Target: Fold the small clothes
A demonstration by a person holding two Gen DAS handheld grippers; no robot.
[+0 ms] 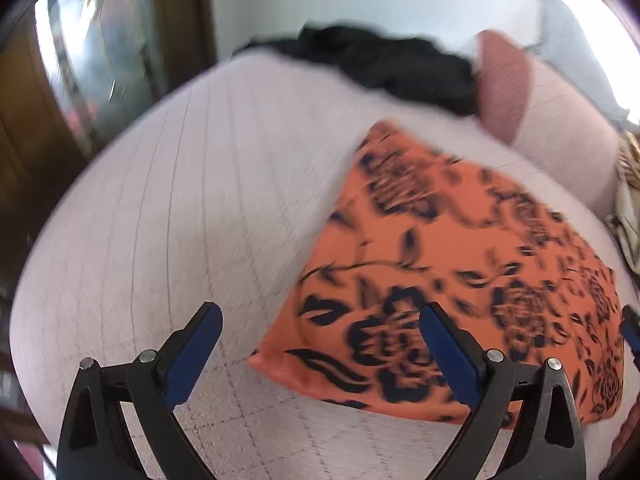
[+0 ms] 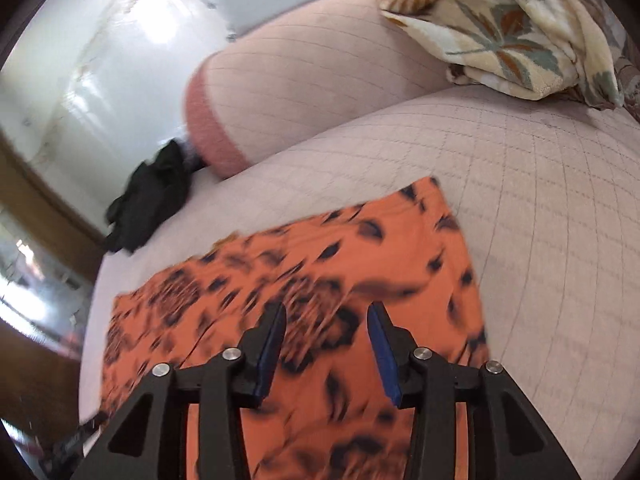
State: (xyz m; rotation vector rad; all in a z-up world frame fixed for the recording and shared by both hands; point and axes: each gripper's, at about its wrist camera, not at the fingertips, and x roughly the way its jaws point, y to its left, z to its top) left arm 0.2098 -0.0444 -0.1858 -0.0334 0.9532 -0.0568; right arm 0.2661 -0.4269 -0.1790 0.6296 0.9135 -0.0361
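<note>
Left gripper (image 1: 320, 332) released wide, right gripper (image 2: 326, 324) half-spread, empty, over orange garment (image 2: 320, 256); pinch both layers squarely at corners.

orange floral garment (image 1: 460, 276): 1 | black garment (image 1: 384, 68): 1 | floral blanket (image 2: 508, 28): 1 | pink bolster (image 2: 304, 108): 1

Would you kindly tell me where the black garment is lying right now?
The black garment lies crumpled at the bed's far edge, left of the pink-ended bolster in the right wrist view, beyond the orange floral cloth.
</note>
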